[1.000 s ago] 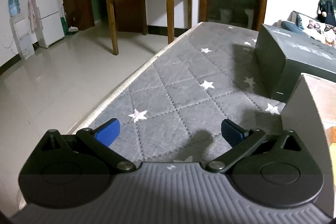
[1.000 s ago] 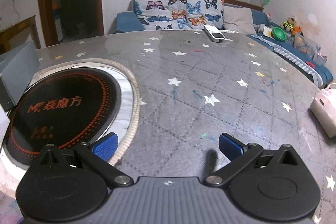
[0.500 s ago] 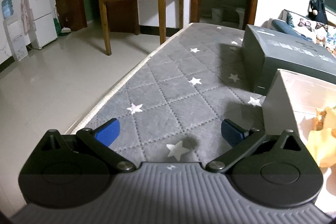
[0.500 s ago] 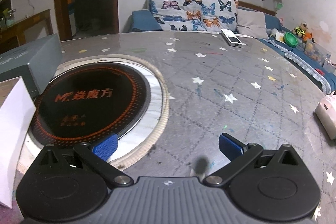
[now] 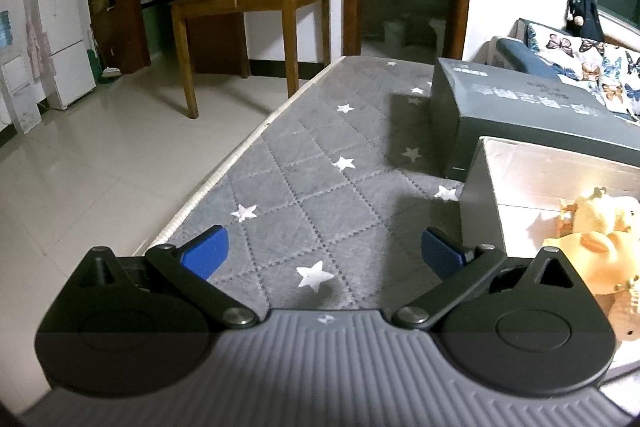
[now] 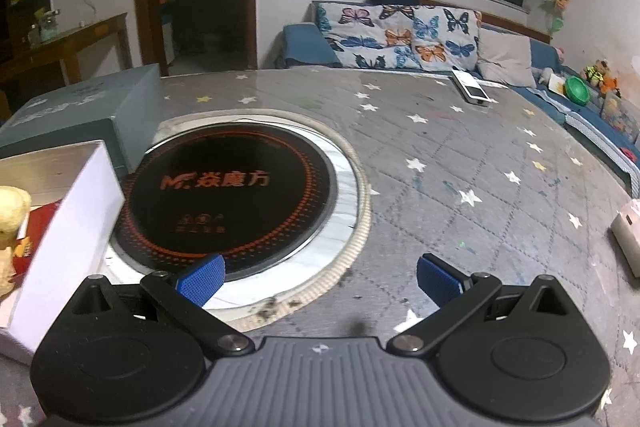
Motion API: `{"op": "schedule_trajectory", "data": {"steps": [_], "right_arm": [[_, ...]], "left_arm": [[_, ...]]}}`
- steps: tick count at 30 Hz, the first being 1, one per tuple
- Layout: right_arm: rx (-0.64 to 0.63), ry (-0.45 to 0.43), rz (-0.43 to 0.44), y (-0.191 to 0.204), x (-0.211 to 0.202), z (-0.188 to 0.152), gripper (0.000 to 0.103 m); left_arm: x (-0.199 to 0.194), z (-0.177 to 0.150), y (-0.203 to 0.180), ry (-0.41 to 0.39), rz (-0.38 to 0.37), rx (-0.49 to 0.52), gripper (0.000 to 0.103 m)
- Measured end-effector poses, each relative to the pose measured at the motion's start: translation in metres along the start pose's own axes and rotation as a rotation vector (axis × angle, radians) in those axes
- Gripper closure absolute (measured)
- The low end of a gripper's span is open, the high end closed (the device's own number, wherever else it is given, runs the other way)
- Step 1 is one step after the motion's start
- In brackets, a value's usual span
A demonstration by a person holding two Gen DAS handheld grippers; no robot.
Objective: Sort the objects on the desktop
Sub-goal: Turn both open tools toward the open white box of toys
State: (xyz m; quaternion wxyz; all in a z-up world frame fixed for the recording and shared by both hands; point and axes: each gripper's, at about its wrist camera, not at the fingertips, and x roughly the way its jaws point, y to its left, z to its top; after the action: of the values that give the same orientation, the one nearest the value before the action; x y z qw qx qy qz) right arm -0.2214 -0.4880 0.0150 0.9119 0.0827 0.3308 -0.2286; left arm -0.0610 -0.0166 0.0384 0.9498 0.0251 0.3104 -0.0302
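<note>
Yellow plush toys (image 5: 596,227) lie inside the open white box (image 5: 520,163), beside the grey carton (image 5: 520,107) on the desk (image 5: 320,187). Left gripper (image 5: 324,251) and right gripper (image 6: 320,275) hover empty, jaws released wide. Risks: the right jaws may snag the box wall just beside them, or scrape the induction cooktop (image 6: 232,187) below; the remote (image 6: 472,89) lies well apart, demanding reach.

left gripper (image 5: 324,253) — black linkage arms, silver screws | blue ribbed fingers (image 5: 206,251) | right gripper (image 6: 318,279) — grey ridged body
</note>
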Motion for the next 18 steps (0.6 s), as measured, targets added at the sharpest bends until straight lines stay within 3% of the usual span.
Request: {"op": "schedule_trajectory", "data": {"steps": [18], "right_arm": [[-0.061,-0.044,0.080,0.035,-0.030,0.003,0.000]], "left_arm": [[-0.032,-0.002,-0.008,-0.035,-0.030,0.035,0.000]]}}
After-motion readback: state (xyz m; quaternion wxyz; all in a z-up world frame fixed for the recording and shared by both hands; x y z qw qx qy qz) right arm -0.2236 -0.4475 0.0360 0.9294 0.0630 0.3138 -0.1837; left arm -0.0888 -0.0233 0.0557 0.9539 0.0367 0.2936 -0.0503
